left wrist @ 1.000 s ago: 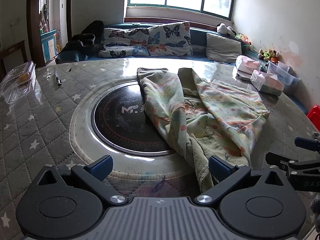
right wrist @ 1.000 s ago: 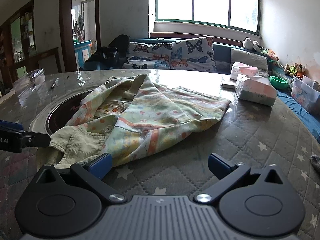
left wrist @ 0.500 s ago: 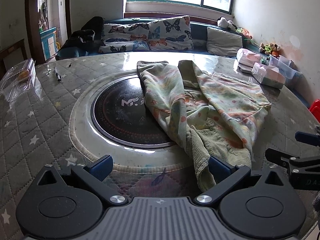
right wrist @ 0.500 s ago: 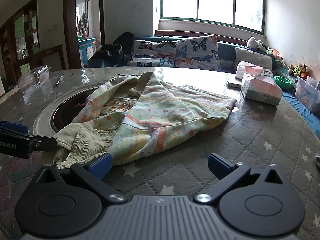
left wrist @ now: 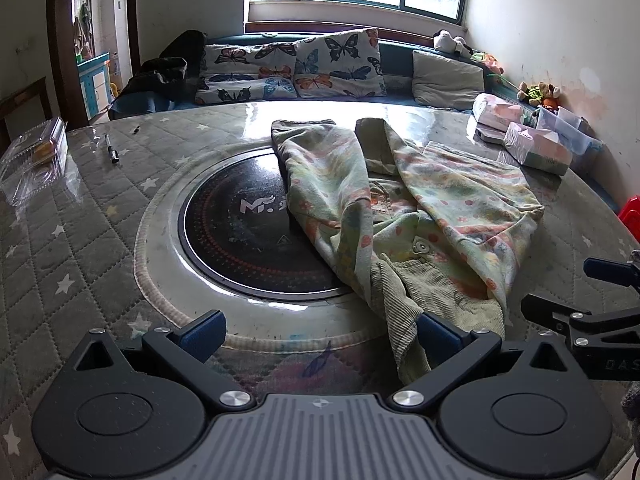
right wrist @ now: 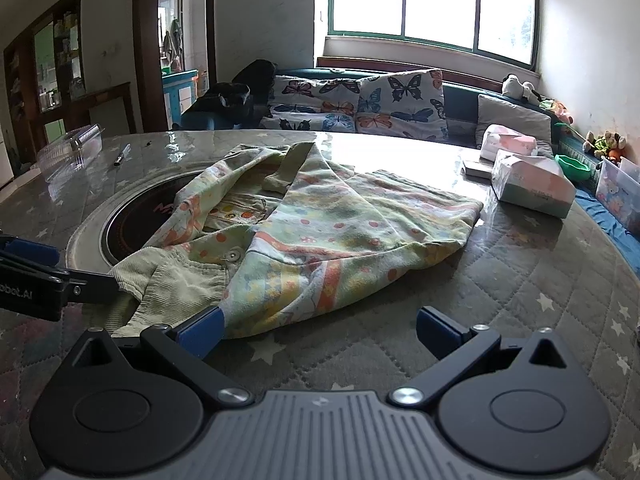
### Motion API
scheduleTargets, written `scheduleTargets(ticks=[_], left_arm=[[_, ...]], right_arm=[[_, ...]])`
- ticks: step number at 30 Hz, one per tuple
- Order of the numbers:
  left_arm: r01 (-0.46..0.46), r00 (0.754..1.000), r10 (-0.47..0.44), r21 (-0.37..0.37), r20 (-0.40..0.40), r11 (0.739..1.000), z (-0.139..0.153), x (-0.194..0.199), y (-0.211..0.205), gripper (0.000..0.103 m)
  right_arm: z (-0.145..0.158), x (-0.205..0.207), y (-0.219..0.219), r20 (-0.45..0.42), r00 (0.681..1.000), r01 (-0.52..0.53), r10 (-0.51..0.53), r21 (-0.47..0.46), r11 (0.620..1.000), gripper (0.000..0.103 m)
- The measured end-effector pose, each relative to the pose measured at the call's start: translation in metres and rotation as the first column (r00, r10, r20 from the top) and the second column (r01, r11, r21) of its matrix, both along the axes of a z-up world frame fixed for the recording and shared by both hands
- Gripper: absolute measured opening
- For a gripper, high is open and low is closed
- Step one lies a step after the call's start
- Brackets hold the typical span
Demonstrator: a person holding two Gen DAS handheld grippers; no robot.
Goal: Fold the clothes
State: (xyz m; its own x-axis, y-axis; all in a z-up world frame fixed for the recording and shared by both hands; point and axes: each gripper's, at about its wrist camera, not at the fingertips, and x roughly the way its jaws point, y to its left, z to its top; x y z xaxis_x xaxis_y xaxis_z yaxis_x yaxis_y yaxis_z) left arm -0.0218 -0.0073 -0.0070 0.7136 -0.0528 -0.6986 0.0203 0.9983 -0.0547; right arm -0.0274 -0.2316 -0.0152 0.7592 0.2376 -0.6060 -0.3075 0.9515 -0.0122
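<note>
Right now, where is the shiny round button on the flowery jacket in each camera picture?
Left wrist view: the button sits right of centre on the jacket, above the ribbed hem.
Right wrist view: the button sits left of centre, above the ribbed hem.
Shared landmark: the black round cooktop in the table.

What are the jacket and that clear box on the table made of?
The jacket looks like soft printed cotton, matte and slightly fuzzy, with a ribbed corduroy-like lining showing. The box seems thin clear plastic: see-through, glossy, with glints. Both are guesses from looks.
</note>
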Motion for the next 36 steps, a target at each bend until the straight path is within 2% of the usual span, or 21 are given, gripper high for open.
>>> scheduleTargets(ticks=[21, 36], left_arm=[[0.006, 1.000, -0.006, -0.003, -0.004, 1.000, 0.005, 0.022, 0.003, 0.103], [0.027, 0.999, -0.027, 0.016, 0.020, 1.000, 0.016, 0.053, 0.006, 0.103]], right_arm=[[0.000, 0.024, 0.007, -0.021, 0.999, -0.024, 0.024, -0.006, 1.000, 0.103], [0.006, 0.060, 0.010, -0.024, 0.999, -0.049, 0.048, -0.021, 0.999, 0.103]])
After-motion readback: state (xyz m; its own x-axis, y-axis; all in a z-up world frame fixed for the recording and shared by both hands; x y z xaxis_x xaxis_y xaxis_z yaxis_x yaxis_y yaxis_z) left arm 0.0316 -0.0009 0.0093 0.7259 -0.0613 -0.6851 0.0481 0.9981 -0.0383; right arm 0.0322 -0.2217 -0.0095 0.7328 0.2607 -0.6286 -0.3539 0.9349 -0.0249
